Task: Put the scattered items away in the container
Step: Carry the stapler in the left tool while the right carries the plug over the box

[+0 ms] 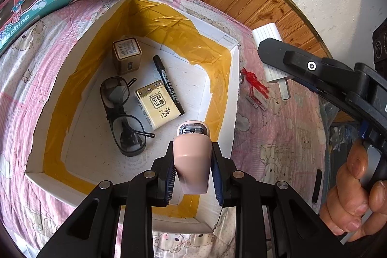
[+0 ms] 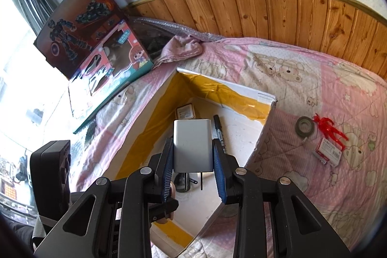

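Currently both loaded, over the box.
Left gripper (image 1: 193,169): fingers clamped on pink shaver (image 1: 192,156), head forward, hanging above the box (image 1: 235,98) interior, so likely a drop next.
Right gripper (image 2: 193,168): fingers closed on white charger (image 2: 193,145), prongs pointing back, over the box opening.
Box: white foam, yellow tape lining; holds sunglasses (image 1: 121,113), tissue pack (image 1: 157,104), marker (image 1: 168,84), tin (image 1: 127,56).
Left on bed (image 2: 314,93): tape roll (image 2: 304,126), red figure (image 2: 329,129), small carton (image 2: 329,154).
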